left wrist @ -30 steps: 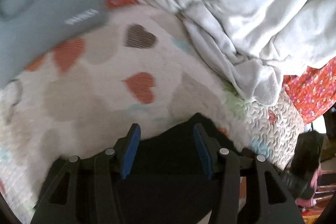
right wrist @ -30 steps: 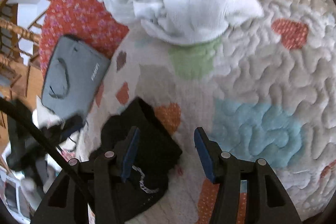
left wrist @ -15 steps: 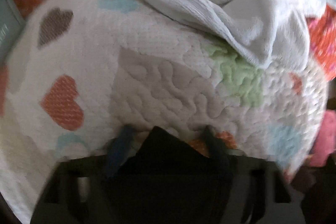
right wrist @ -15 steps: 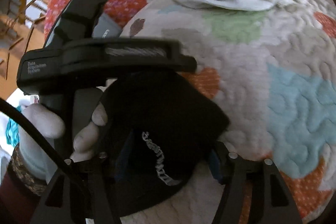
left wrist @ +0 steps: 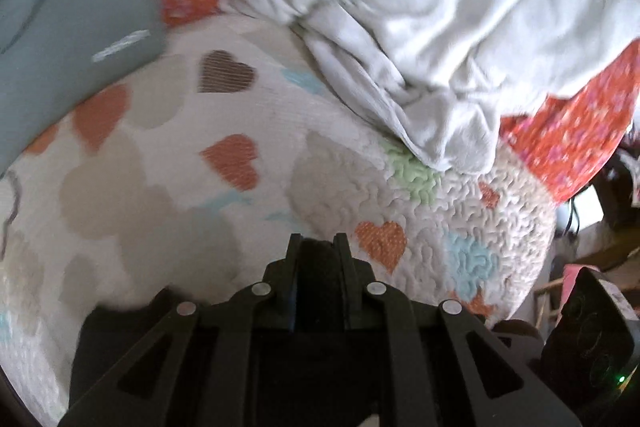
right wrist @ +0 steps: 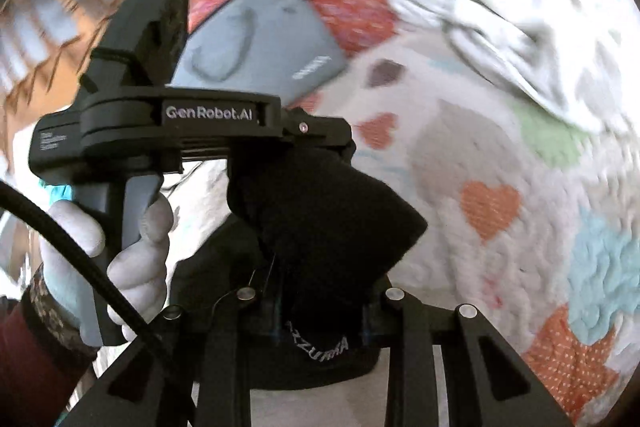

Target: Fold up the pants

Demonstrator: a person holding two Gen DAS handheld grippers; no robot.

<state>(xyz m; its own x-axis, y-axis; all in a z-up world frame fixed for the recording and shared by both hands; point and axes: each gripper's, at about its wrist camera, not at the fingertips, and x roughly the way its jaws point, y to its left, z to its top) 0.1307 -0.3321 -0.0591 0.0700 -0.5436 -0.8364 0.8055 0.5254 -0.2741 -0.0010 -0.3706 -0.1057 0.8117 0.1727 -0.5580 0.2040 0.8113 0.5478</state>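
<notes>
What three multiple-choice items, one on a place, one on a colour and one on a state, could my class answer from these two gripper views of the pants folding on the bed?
1. Where does the grey case lie?
A. on the far left of the quilt
B. under the white blanket
C. inside the pants

2. What colour are the pants?
A. white
B. black
C. red

3. What is between the left gripper's fingers?
A. nothing
B. the white blanket
C. pants fabric

Answers:
1 A: it sits at the upper left of the heart quilt, apart from the white blanket.
2 B: the bunched cloth is black.
3 C: dark fabric fills the narrow gap as the jaws are closing.
</notes>
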